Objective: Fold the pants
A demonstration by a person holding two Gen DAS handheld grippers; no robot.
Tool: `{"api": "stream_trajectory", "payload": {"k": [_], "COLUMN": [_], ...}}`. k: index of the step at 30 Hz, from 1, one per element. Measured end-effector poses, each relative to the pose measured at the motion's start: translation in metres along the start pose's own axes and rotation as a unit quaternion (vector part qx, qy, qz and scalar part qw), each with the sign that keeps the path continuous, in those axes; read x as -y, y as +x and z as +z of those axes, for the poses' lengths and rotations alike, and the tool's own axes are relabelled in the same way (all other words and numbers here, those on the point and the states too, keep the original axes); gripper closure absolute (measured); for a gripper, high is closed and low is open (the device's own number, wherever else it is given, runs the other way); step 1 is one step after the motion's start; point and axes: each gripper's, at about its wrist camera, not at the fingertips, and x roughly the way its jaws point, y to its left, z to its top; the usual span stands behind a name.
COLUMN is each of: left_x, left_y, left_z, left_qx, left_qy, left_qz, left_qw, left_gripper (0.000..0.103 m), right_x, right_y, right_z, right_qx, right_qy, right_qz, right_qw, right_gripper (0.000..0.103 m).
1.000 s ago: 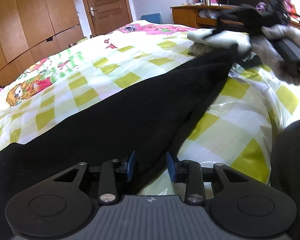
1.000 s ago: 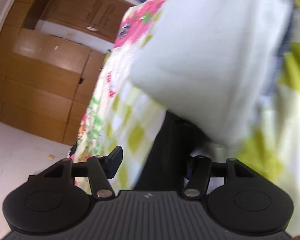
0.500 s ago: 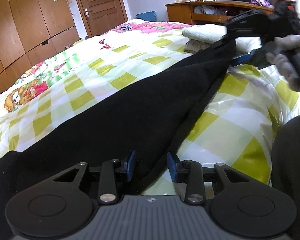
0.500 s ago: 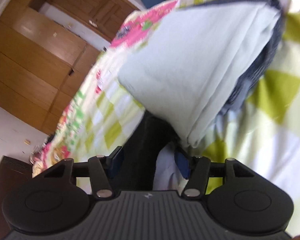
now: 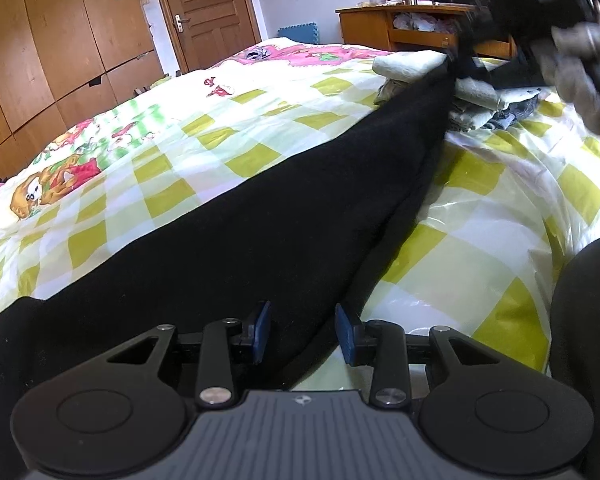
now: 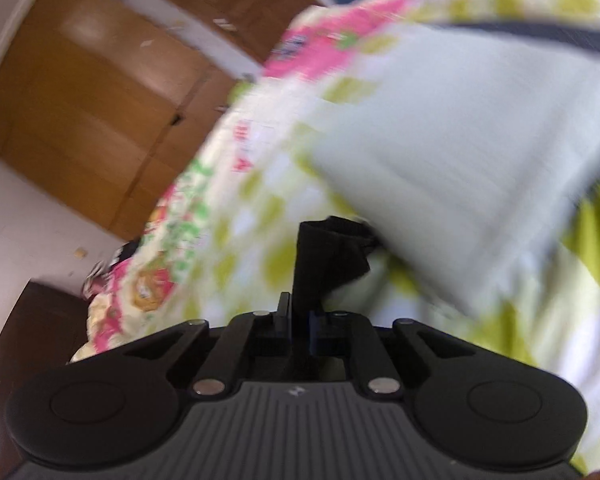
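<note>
The right tool (image 6: 299,322) had just been closing and now pinched the far end of the black pants (image 5: 260,232), a strip of dark cloth standing up between its pressed-together fingers. The left tool (image 5: 303,332) stood partly spread, the near part of the pants lying between its blue pads (image 5: 262,330); whether they pressed the cloth I could not tell. The pants stretched across the checked bedspread (image 5: 160,168), reaching a stack of folded pale clothes (image 5: 412,66). A gloved hand (image 5: 580,76) held the right tool beyond it.
</note>
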Motion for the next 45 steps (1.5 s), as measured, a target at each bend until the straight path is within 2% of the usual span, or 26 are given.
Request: {"api": "stream_trajectory", "payload": {"k": [3, 4, 6, 7, 9, 10, 11, 13, 15, 17, 21, 23, 26, 28, 30, 33, 35, 37, 40, 41, 42, 43, 45], "left_x": [-0.002, -0.003, -0.005, -0.006, -0.005, -0.005, -0.004, -0.003, -0.002, -0.002, 0.001, 0.000, -0.003, -0.006, -0.005, 0.003, 0.005, 0.010, 0.018, 0.020, 0.022, 0.024, 0.027], "left_y": [-0.002, -0.003, -0.003, -0.002, 0.000, 0.001, 0.001, 0.000, 0.001, 0.000, 0.000, -0.003, -0.006, -0.004, 0.000, 0.011, 0.021, 0.034, 0.052, 0.055, 0.058, 0.061, 0.069], "left_z": [0.002, 0.003, 0.003, 0.002, -0.001, -0.002, -0.003, -0.004, -0.003, -0.001, 0.001, 0.004, 0.011, 0.019, 0.030, 0.045, 0.052, 0.057, 0.061, 0.061, 0.061, 0.061, 0.062], "left_qx": [0.004, 0.006, 0.007, 0.005, 0.001, -0.001, -0.002, -0.002, -0.004, -0.004, -0.008, -0.006, 0.002, 0.008, 0.019, 0.035, 0.040, 0.038, 0.024, 0.020, 0.016, 0.013, 0.008], "left_qy": [-0.004, -0.006, -0.009, -0.011, -0.008, -0.007, -0.006, -0.005, -0.001, 0.000, 0.014, 0.020, 0.027, 0.021, 0.025, 0.052, 0.054, 0.053, 0.048, 0.045, 0.043, 0.043, 0.042], "left_qz": [0.004, 0.005, 0.005, 0.005, 0.003, 0.004, 0.003, 0.003, 0.003, 0.004, 0.010, 0.011, 0.009, -0.003, -0.009, 0.003, -0.006, -0.016, -0.029, -0.035, -0.041, -0.045, -0.050], "left_qw": [1.0000, 1.0000, 0.9999, 0.9999, 1.0000, 1.0000, 1.0000, 1.0000, 1.0000, 1.0000, 0.9998, 0.9997, 0.9996, 0.9997, 0.9995, 0.9980, 0.9977, 0.9977, 0.9981, 0.9982, 0.9981, 0.9979, 0.9978], "left_gripper": [0.054, 0.054, 0.053, 0.053, 0.053, 0.053, 0.053, 0.053, 0.053, 0.053, 0.053, 0.053, 0.053, 0.053, 0.053, 0.053, 0.053, 0.053, 0.053, 0.053, 0.053, 0.052, 0.052], "right_x": [-0.035, -0.042, -0.039, -0.026, 0.010, 0.027, 0.040, 0.054, 0.065, 0.070, 0.068, 0.064, 0.052, 0.046, 0.040, 0.012, -0.001, -0.002, 0.020, 0.035, 0.053, 0.071, 0.099], "right_y": [-0.003, -0.004, -0.001, 0.006, 0.018, 0.019, 0.021, 0.021, 0.022, 0.024, 0.032, 0.027, -0.003, -0.018, -0.024, -0.037, -0.027, -0.002, 0.030, 0.033, 0.033, 0.032, 0.035], "right_z": [0.011, 0.010, 0.005, 0.002, -0.003, -0.005, -0.008, -0.012, -0.014, -0.019, -0.022, -0.019, -0.015, -0.009, 0.001, 0.018, 0.032, 0.039, 0.037, 0.038, 0.041, 0.045, 0.052], "right_qx": [0.012, 0.018, 0.020, 0.014, -0.005, -0.010, -0.018, -0.019, -0.019, -0.007, 0.009, -0.006, 0.011, 0.011, -0.002, -0.005, -0.019, -0.051, -0.095, -0.095, -0.087, -0.080, -0.078], "right_qy": [-0.034, -0.045, -0.063, -0.053, -0.005, 0.017, 0.031, 0.056, 0.083, 0.098, 0.093, 0.082, 0.019, -0.012, -0.017, -0.101, -0.139, -0.149, -0.146, -0.130, -0.099, -0.063, -0.004], "right_qz": [0.053, 0.058, 0.029, 0.000, -0.058, -0.072, -0.067, -0.052, -0.026, -0.003, 0.000, -0.014, -0.032, -0.022, -0.019, -0.008, 0.004, 0.001, -0.026, -0.047, -0.069, -0.080, -0.061], "right_qw": [0.998, 0.997, 0.997, 0.998, 0.998, 0.997, 0.997, 0.997, 0.996, 0.995, 0.996, 0.997, 0.999, 1.000, 1.000, 0.995, 0.990, 0.987, 0.984, 0.986, 0.989, 0.992, 0.995], "right_gripper": [0.094, 0.094, 0.094, 0.094, 0.090, 0.089, 0.089, 0.081, 0.049, 0.044, 0.047, 0.045, 0.045, 0.045, 0.045, 0.045, 0.045, 0.045, 0.051, 0.066, 0.095, 0.103, 0.103]}}
